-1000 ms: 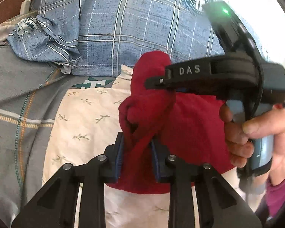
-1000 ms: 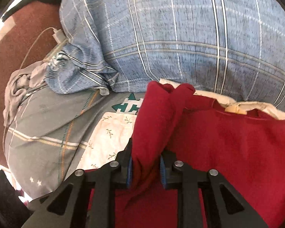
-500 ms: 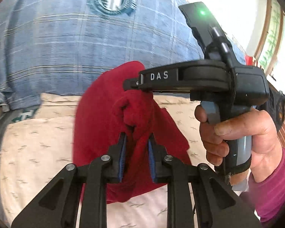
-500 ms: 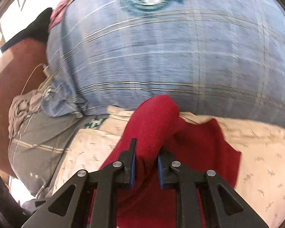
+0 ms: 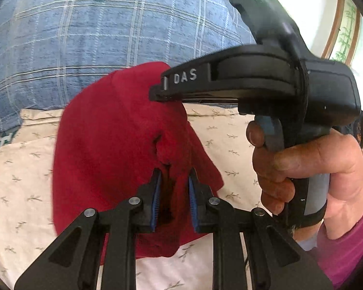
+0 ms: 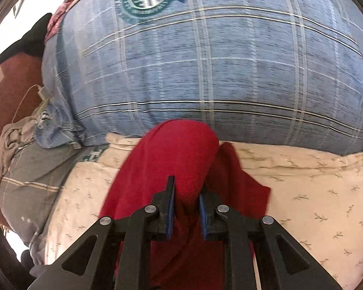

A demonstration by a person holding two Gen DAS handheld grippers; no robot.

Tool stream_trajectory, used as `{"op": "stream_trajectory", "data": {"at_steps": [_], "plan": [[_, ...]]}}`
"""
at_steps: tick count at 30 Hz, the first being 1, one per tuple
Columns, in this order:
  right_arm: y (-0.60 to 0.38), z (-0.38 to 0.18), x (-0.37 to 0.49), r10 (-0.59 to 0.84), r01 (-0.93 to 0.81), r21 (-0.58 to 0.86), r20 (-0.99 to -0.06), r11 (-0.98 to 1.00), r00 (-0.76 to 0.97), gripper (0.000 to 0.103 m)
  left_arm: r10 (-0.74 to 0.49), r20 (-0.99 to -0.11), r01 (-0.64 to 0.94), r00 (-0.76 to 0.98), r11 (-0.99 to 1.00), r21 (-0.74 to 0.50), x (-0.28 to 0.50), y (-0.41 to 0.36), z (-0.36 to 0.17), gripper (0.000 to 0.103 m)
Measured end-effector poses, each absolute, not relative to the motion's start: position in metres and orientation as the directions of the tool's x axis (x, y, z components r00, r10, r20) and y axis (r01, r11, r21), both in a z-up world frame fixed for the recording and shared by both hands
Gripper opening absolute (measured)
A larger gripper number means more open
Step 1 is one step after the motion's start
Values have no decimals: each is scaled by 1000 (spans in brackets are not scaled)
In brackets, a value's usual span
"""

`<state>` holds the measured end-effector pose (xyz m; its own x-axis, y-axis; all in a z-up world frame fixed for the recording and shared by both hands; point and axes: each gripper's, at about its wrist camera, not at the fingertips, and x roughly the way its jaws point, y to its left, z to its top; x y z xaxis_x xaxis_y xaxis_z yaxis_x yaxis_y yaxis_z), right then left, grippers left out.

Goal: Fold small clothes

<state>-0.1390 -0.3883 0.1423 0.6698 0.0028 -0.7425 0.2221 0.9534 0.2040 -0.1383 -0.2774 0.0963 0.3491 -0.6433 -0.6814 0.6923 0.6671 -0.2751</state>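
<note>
We see a red cloth (image 5: 109,145) lifted up over a cream sheet with little leaf prints (image 5: 17,169). It hangs in soft folds above the middle of the sheet. Our left gripper (image 5: 174,193) pinches a bunch of the red cloth between its blue pads (image 5: 156,193). Our right gripper (image 6: 186,203) pinches another bunch of the same cloth. In the left view, our right hand (image 5: 302,169) holds the black handle of the right gripper, just beside the cloth. A big blue checked pillow (image 6: 205,60) lies along the far edge of the sheet. A grey blanket (image 6: 26,174) lies at the sheet's left edge.
</note>
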Motion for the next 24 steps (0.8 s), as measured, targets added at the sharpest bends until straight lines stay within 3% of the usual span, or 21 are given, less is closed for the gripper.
{"op": "stream_trajectory", "data": {"at_steps": [5, 7, 8, 9, 10, 11, 13, 15, 19, 21, 22, 23, 24], "plan": [[-414, 105, -133, -83, 338, 159, -794, 928, 603, 13, -637, -720, 712, 275, 638, -293, -140, -298, 76, 19], [-421, 93, -134, -53, 350, 200, -801, 915, 596, 18, -643, -722, 721, 256, 624, -300, -139, -288, 80, 25], [-423, 95, -140, -43, 354, 223, -792, 908, 609, 20, -643, -722, 725, 256, 622, -296, -139, -278, 85, 28], [-424, 99, -147, -38, 355, 241, -779, 904, 626, 22, -636, -721, 722, 275, 631, -282, -140, -265, 92, 45], [-425, 106, -157, -34, 350, 257, -762, 901, 647, 31, -637, -710, 719, 300, 640, -271, -140, -252, 98, 60], [-425, 113, -169, -24, 343, 281, -741, 896, 671, 40, -638, -693, 714, 336, 652, -255, -141, -237, 104, 66], [-424, 124, -194, 22, 322, 360, -695, 875, 719, 73, -589, -677, 687, 440, 707, -168, -140, -209, 109, 68], [-418, 124, -214, 74, 305, 432, -669, 849, 740, 77, -535, -676, 656, 506, 748, -101, -136, -191, 105, 68], [-392, 106, -210, 175, 264, 490, -681, 831, 711, 77, -474, -708, 581, 524, 807, -110, -126, -173, 88, 68], [-378, 93, -198, 159, 271, 452, -709, 850, 687, 73, -475, -713, 557, 516, 818, -142, -124, -173, 80, 68], [-374, 89, -194, 151, 274, 436, -722, 857, 675, 51, -466, -721, 546, 514, 825, -144, -118, -173, 75, 68], [-370, 83, -189, 139, 286, 413, -744, 865, 653, 35, -459, -727, 539, 510, 830, -145, -120, -174, 75, 68], [-368, 79, -188, 107, 307, 376, -766, 874, 633, 26, -459, -729, 537, 508, 830, -147, -123, -172, 76, 68]]}}
